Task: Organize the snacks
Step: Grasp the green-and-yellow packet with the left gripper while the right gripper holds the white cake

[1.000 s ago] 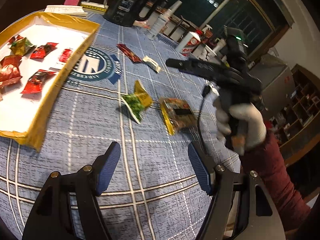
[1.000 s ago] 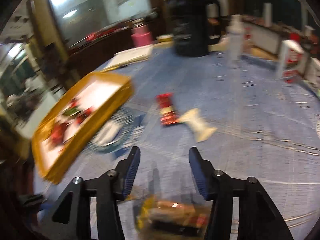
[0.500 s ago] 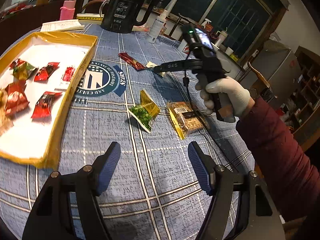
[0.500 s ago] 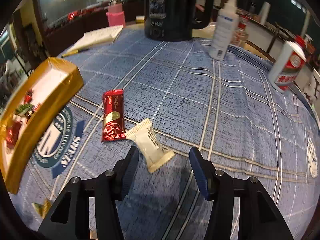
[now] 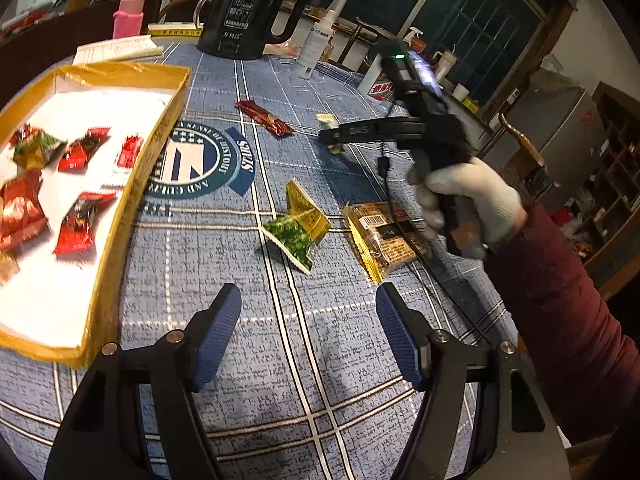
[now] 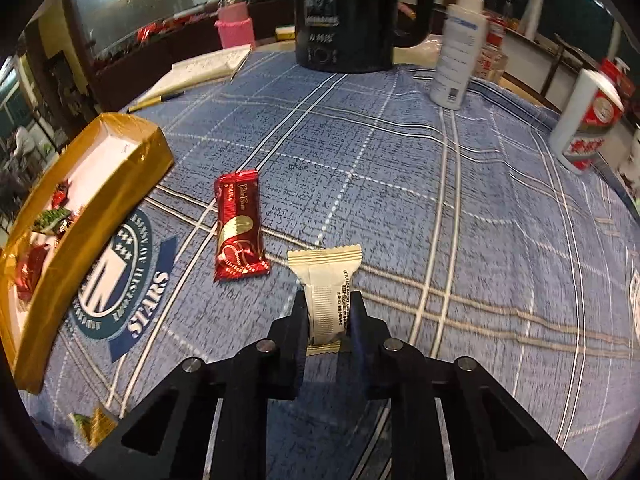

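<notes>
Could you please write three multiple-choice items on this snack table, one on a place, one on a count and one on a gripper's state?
1. Where does the red bar lie?
A. inside the box
B. on the tablecloth beside the box
C. on the notebook

2. How many snacks lie loose on the cloth, not counting the gripped one?
A. one
B. three
C. six

3. How is the right gripper?
A. shut on the cream packet
B. open above the kettle
C. shut on the red bar

Answers:
1 B, it rests on the tablecloth right of the box.
2 B, the red bar, green packet and brown pack.
3 A, its fingers squeeze the cream packet; the left gripper is open.
</notes>
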`<state>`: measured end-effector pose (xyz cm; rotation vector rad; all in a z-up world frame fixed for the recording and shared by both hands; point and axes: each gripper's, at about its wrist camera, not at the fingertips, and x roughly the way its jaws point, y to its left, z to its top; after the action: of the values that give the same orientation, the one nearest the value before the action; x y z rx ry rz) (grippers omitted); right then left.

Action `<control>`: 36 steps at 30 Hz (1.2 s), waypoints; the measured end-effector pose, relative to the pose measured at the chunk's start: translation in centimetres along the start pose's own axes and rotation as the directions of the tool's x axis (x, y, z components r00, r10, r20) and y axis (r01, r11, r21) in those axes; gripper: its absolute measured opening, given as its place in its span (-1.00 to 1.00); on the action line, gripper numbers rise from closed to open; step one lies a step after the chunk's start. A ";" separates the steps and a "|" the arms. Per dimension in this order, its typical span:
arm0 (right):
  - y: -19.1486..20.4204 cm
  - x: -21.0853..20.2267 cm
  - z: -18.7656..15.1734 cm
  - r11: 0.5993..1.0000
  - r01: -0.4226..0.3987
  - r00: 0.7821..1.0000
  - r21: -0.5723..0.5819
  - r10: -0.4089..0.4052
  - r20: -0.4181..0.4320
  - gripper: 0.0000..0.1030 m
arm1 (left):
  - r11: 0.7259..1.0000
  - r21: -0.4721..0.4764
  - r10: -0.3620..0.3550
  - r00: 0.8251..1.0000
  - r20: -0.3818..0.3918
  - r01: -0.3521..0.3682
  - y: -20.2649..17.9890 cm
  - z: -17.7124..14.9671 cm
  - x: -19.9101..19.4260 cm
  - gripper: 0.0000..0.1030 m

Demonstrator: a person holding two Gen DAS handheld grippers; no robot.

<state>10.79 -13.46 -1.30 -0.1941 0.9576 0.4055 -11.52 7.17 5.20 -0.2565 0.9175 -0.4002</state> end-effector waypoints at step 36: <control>3.4 -11.7 -12.3 0.944 -0.324 0.940 0.061 0.313 0.136 -0.63 | 0.967 0.202 0.153 0.988 0.020 -0.154 -1.8 3.2 4.4 -0.40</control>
<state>-5.86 -17.44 1.49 0.0637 0.8818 0.6678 -6.94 3.77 4.59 0.0010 0.8781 -0.3469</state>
